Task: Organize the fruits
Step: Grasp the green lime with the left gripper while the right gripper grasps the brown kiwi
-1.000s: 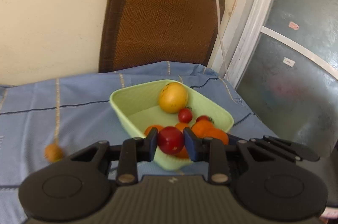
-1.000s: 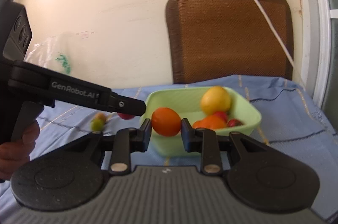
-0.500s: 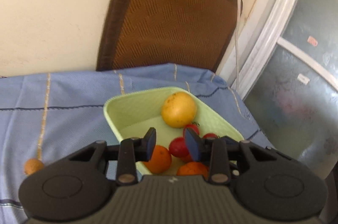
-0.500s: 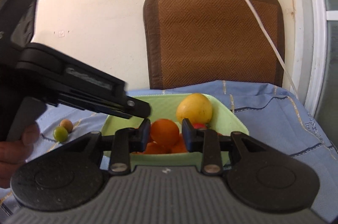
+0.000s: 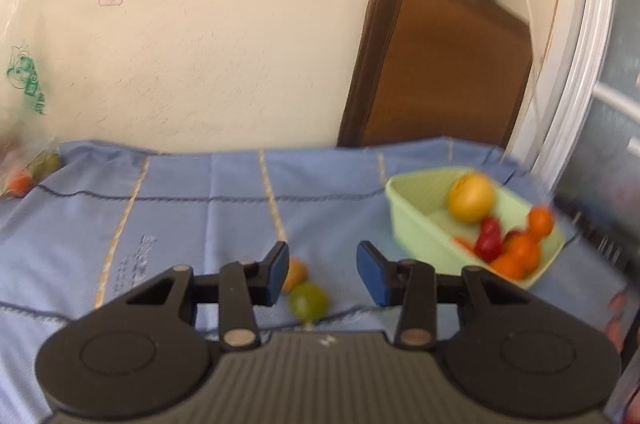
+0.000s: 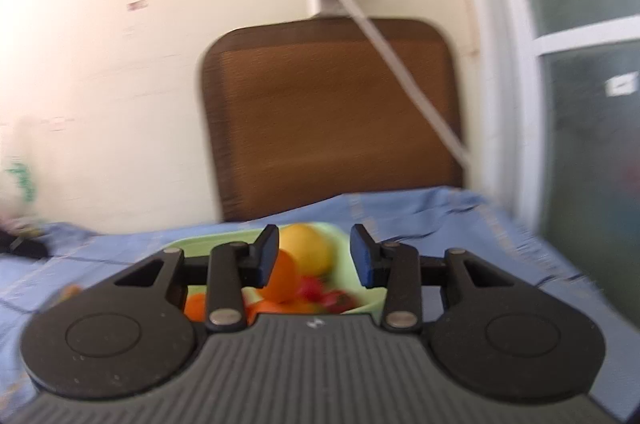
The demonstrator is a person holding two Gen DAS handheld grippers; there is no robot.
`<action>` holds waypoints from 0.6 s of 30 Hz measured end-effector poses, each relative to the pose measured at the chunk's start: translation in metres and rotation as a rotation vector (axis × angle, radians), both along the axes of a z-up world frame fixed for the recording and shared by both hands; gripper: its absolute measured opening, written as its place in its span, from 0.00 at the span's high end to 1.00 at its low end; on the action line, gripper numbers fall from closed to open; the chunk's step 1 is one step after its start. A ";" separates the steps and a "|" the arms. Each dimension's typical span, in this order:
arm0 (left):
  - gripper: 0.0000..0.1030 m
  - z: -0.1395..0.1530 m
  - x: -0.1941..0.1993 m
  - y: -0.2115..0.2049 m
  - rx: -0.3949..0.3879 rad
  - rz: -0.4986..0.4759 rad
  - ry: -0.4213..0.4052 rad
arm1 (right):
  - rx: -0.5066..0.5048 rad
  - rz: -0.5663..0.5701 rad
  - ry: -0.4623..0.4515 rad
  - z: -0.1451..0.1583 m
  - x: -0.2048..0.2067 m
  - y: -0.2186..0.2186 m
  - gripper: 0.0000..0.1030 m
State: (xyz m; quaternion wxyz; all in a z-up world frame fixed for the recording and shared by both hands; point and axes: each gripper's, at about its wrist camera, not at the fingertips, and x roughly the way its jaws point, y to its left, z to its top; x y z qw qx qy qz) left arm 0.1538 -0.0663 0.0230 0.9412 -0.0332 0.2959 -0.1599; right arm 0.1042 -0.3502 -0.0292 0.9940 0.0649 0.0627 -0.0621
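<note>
Green fruit — between left hand-held gripper

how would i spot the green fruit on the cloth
Find the blue cloth, then go left of the green tub. The green fruit lies loose there, touching a smaller tan fruit; it is the only green one on the cloth.

Both fruits now lie in the green bowl; both jaws have just opened.
</note>
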 end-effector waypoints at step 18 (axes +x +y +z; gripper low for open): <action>0.73 -0.030 -0.010 -0.003 0.100 0.011 0.049 | -0.007 0.176 -0.050 0.014 -0.016 0.029 0.59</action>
